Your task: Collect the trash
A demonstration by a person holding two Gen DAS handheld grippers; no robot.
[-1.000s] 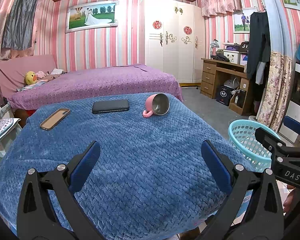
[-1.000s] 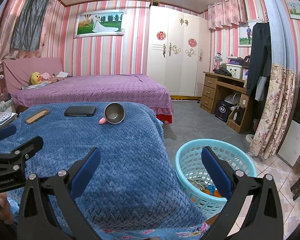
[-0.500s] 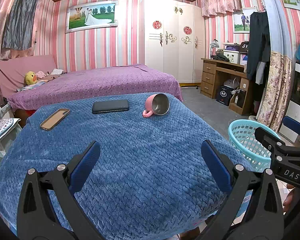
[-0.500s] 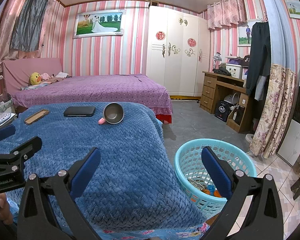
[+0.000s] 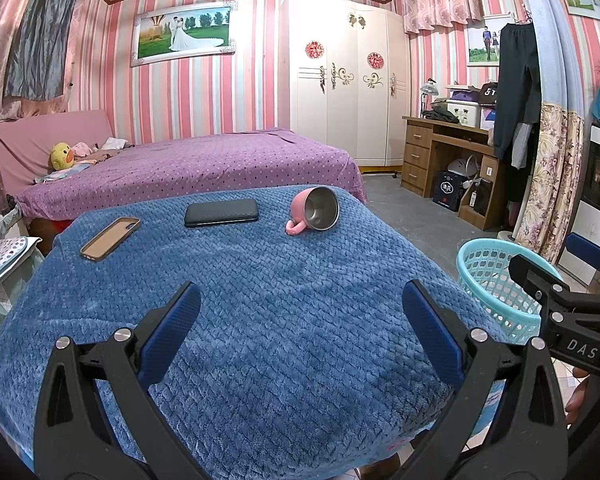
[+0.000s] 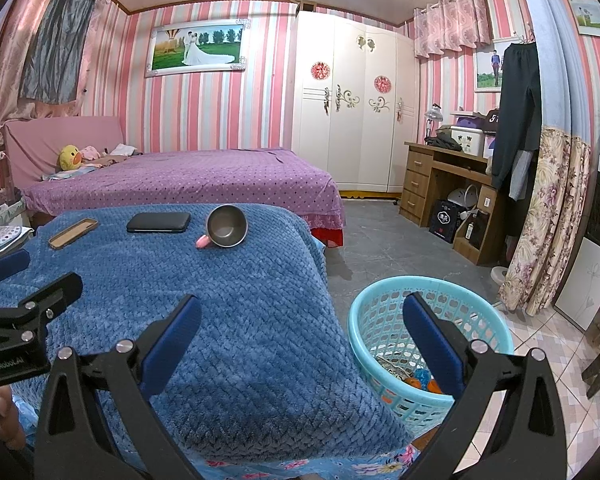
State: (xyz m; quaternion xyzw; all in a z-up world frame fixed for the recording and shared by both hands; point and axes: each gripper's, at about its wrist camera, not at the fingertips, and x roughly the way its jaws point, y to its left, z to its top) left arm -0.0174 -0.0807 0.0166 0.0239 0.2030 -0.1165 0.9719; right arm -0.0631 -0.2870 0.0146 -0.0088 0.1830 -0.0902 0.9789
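Note:
A turquoise plastic basket [image 6: 384, 320] stands on the floor right of the blue-blanketed table [image 5: 280, 320]; it also shows in the left wrist view [image 5: 488, 276]. Colourful trash pieces [image 6: 420, 380] lie at its bottom. My left gripper [image 5: 300, 320] is open and empty above the blanket's near part. My right gripper [image 6: 300, 328] is open and empty over the table's right edge, its right finger in front of the basket. Each gripper shows at the edge of the other's view.
On the blanket's far side lie a pink mug [image 5: 316, 210] on its side, a black case [image 5: 221, 213] and a phone in a tan case [image 5: 110, 237]. A purple bed [image 5: 188, 168] stands behind, a wooden desk [image 6: 440, 184] at right.

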